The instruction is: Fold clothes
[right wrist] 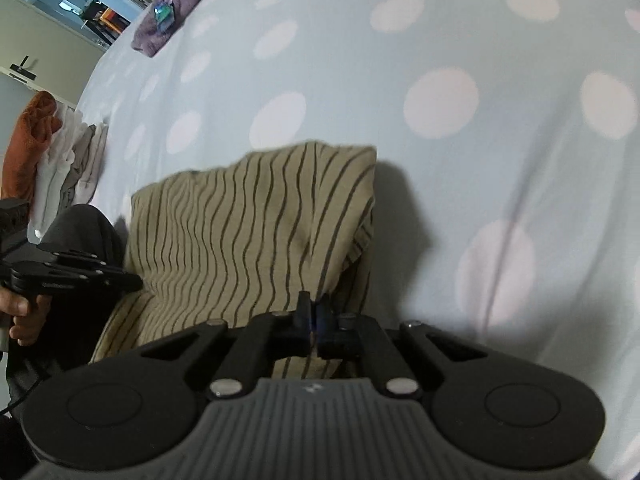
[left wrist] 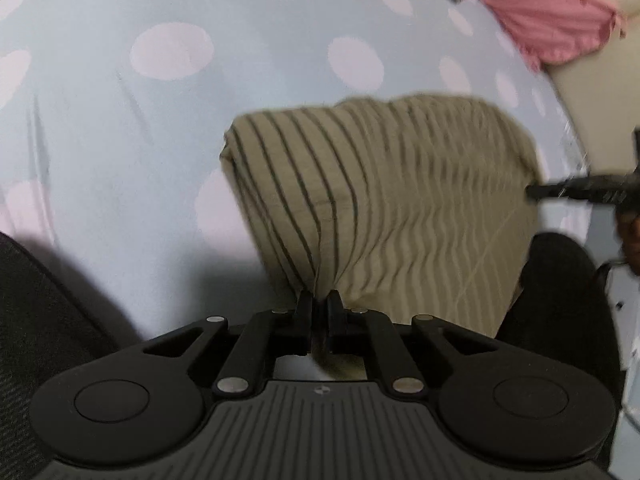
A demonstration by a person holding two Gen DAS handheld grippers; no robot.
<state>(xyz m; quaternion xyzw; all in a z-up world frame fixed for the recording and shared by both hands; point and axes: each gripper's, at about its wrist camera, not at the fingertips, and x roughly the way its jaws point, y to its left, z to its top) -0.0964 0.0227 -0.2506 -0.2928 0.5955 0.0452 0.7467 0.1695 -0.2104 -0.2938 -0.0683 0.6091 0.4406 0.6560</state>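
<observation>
1. I had the beige, dark-striped cloth garment [left wrist: 384, 184] part-folded on the pale blue sheet with pink dots [left wrist: 120, 120], its near edge raised toward me.
2. My left gripper [left wrist: 320, 300] was pinched tight on that edge; my right gripper [right wrist: 314, 304] pinched the other near corner.
3. I judged a fold was in hand: next, carry both corners forward together, level, and lay them on the far edge.

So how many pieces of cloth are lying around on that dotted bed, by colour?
Tan striped: 1, the striped garment, pinched by both grippers
Pink: 1, pink cloth
Purple: 1, purple cloth
Orange: 1, orange cloth, beside the bed
Total: 4
</observation>
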